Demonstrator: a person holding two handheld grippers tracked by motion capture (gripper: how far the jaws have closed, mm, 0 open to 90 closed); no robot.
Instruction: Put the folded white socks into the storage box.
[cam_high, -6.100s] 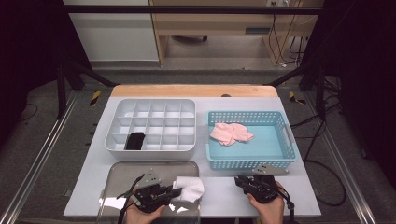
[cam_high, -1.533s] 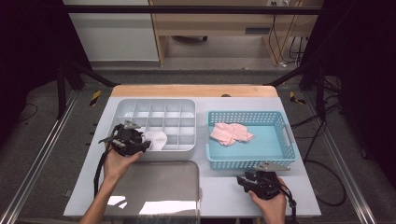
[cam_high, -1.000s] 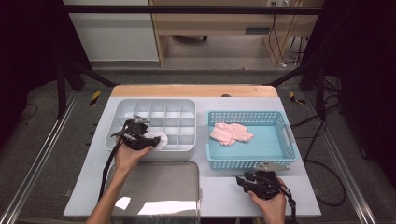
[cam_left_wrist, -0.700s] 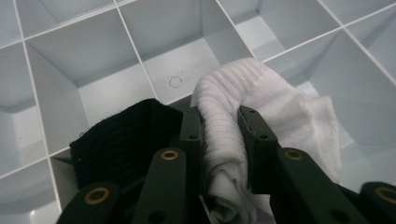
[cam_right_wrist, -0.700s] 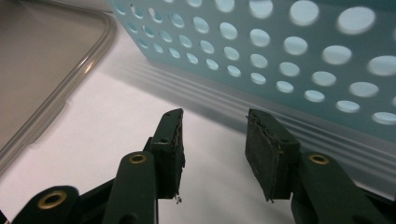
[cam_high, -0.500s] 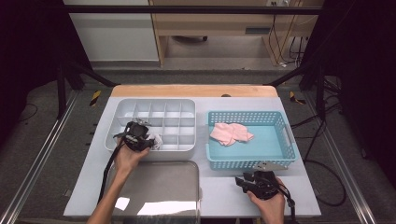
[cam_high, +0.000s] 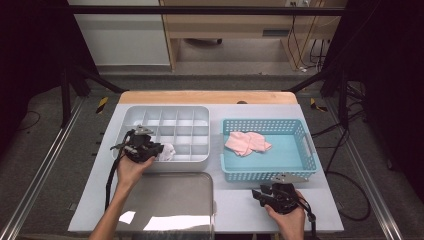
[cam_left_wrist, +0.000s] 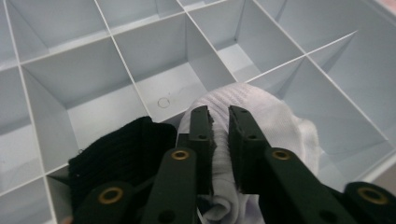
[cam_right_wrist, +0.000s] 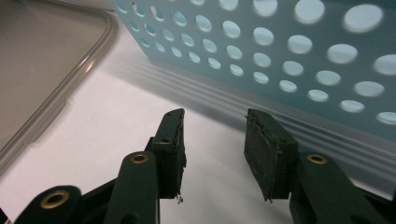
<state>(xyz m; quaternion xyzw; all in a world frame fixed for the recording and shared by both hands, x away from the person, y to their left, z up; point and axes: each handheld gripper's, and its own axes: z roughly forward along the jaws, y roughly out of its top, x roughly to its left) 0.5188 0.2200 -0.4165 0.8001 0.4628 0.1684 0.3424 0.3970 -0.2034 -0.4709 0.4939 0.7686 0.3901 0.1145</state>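
The left tool is clenched on a white sock over a near-row cell of the divided tray, beside a black sock. Released off-centre, it could straddle the divider. The right tool rests released on the table.

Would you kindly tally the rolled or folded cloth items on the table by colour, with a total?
White: 1, the white sock pinched in the left gripper over the divided tray
Black: 1, the black sock in the tray cell beside it
Pink: 1, the pink cloth in the blue basket
Total: 3
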